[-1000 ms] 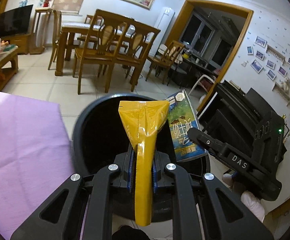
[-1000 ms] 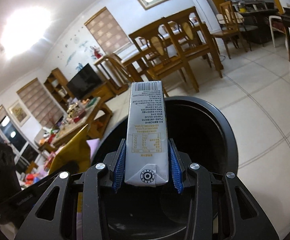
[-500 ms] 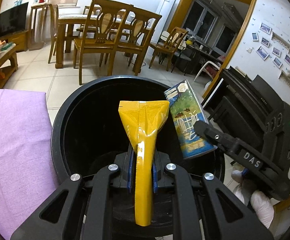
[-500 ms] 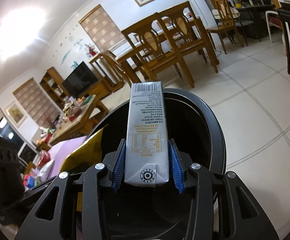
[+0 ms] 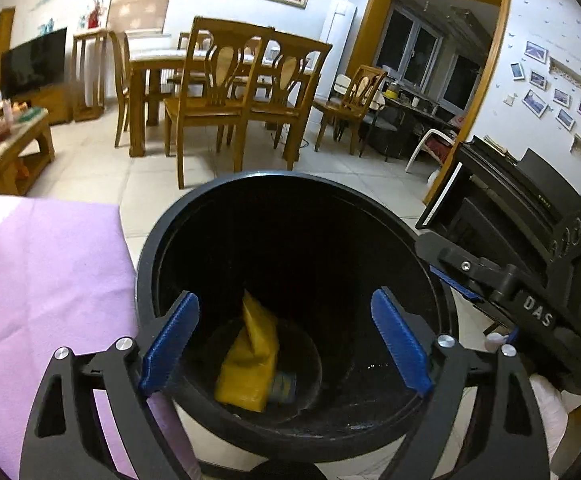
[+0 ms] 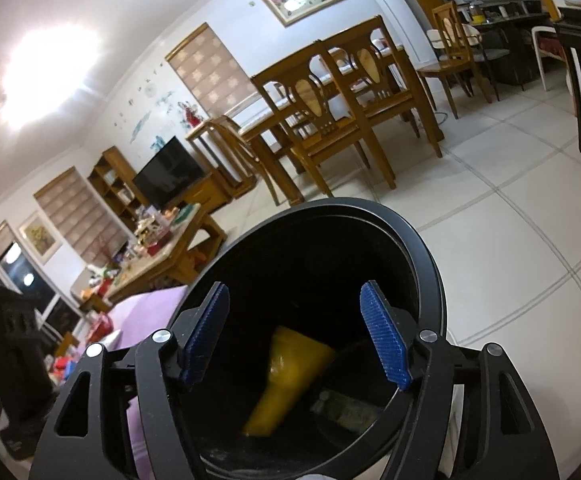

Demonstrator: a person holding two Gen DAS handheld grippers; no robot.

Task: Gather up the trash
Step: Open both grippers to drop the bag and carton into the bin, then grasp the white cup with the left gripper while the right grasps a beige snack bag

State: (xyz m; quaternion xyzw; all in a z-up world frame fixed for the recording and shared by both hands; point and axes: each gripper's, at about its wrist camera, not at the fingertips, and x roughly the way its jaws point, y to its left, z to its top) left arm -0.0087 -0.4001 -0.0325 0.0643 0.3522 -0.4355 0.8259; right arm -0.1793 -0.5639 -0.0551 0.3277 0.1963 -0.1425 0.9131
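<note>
Both hand-held grippers, left (image 5: 284,338) and right (image 6: 294,334), just spread empty over round black plastic bin (image 5: 370,196); withdrawing low risks clipping its rim, tipping out yellow plastic pouch (image 5: 250,356).

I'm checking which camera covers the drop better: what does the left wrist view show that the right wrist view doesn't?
Left wrist only: the right claw's body marked DAS, a gloved hand under it, and a dark piano.

Right wrist only: the ceiling light and blinds on the far wall.

Both: the black bin, the yellow wrapper and carton lying inside, purple cloth, and open claws, their jaws just opened, nothing between them.
</note>
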